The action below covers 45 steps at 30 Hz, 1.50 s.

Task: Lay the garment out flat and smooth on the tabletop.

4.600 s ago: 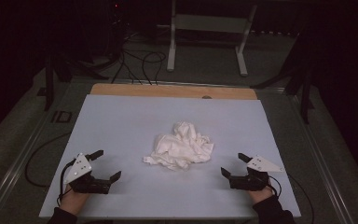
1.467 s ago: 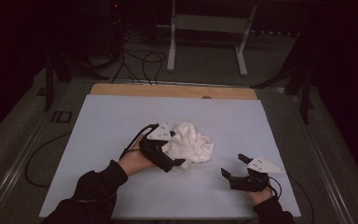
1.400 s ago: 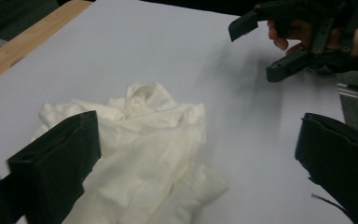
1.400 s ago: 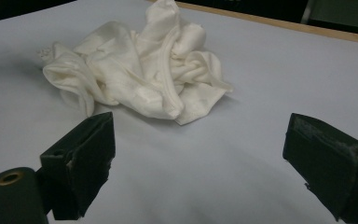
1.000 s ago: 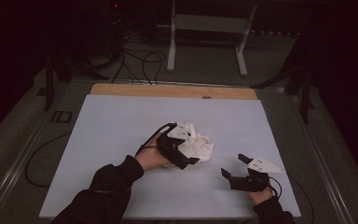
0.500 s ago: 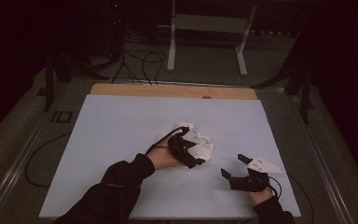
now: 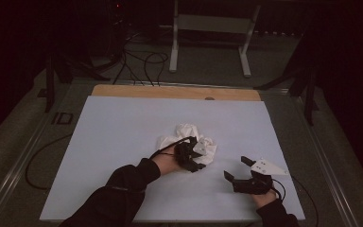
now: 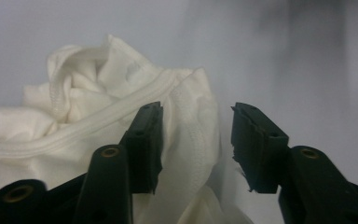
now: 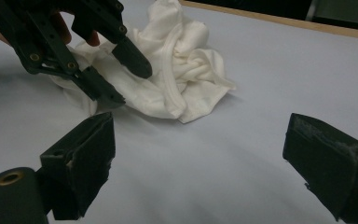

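since the start, left gripper (image 7: 194, 160) has come from the near left corner over onto the crumpled white cloth (image 7: 203, 144) mid tabletop (image 7: 123, 127). its jaws have just been closing, cloth fold between them, pads not clearly pinching yet. right gripper (image 7: 240, 170) hasn't budged, jaws wide, holding nothing.

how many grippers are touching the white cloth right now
1. The left gripper is down on the crumpled white cloth mid-table, its jaws just closing around a fold. The right gripper rests open on the table, apart from the cloth.
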### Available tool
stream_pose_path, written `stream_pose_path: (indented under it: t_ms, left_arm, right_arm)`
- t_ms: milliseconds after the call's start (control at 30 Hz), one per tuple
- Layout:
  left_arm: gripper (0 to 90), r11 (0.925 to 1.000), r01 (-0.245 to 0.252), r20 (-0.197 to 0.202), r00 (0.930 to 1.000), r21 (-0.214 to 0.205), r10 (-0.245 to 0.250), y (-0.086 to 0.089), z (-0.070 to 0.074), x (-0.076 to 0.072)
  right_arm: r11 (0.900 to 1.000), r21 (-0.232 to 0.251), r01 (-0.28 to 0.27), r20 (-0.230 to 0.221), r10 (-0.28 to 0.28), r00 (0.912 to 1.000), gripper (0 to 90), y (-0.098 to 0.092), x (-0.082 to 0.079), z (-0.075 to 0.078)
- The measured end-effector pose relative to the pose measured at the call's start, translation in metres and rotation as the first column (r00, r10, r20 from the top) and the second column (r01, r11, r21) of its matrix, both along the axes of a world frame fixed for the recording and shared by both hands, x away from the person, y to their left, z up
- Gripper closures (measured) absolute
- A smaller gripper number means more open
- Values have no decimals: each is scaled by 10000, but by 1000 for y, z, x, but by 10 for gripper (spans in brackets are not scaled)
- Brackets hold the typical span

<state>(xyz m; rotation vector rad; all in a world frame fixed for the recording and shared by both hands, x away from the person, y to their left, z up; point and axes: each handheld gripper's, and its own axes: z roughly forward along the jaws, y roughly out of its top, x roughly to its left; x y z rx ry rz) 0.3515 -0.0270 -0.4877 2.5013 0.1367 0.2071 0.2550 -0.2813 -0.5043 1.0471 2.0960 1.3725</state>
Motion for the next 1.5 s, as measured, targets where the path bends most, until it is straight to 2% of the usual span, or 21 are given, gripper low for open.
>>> stream_pose_path:
  t_ms: [100, 200, 467, 533, 700, 867, 1100, 1233, 1433, 1500]
  left_arm:
    - [563, 9999, -39, 12, 10000, 136, 39, -1, -2, 1]
    - [562, 9987, -62, 41, 10000, 513, 60, -2, -4, 1]
    - [581, 9949, -146, 416, 9991, 996, 105, -7, -10, -2]
    - [617, 9934, -182, 574, 9983, 1130, 118, -8, -12, -3]
    - [812, 9925, -234, 744, 9971, 1200, 145, -7, -11, -3]
    - [852, 9956, -209, 773, 9969, 915, 138, -3, 0, -5]
    - [858, 9989, -473, 721, 9963, 17, 471, 14, 33, -7]
    - [858, 9976, -553, 960, 9936, -418, 591, 25, 54, -10]
    - [860, 9923, -770, 944, 9918, -966, 861, 43, 79, -12]
    - [863, 9915, -790, 928, 9917, -1031, 887, 49, 84, -12]
  right_arm:
    - [10000, 2, -3, 2, 3, 10000, 91, 0, 0, 0]
    - [10000, -14, -2, 3, 2, 10000, 91, 0, 0, 0]
    - [10000, -8, -3, -16, 3, 10000, 92, 0, 0, 0]
    - [10000, -24, -5, -51, 5, 10000, 92, 0, 0, 0]
    - [10000, -23, -18, -53, 18, 10000, 92, 0, 0, 0]
    - [10000, -36, -29, -42, 29, 10000, 92, 0, 0, 0]
    - [10000, -25, -53, -18, 53, 10000, 92, 1, -1, 0]
    - [10000, -16, -72, 23, 72, 10000, 92, 1, -1, 1]
    - [10000, 18, -63, -6, 63, 10000, 92, 2, -1, 1]
    - [10000, 19, -63, -17, 63, 10000, 92, 2, -2, 1]
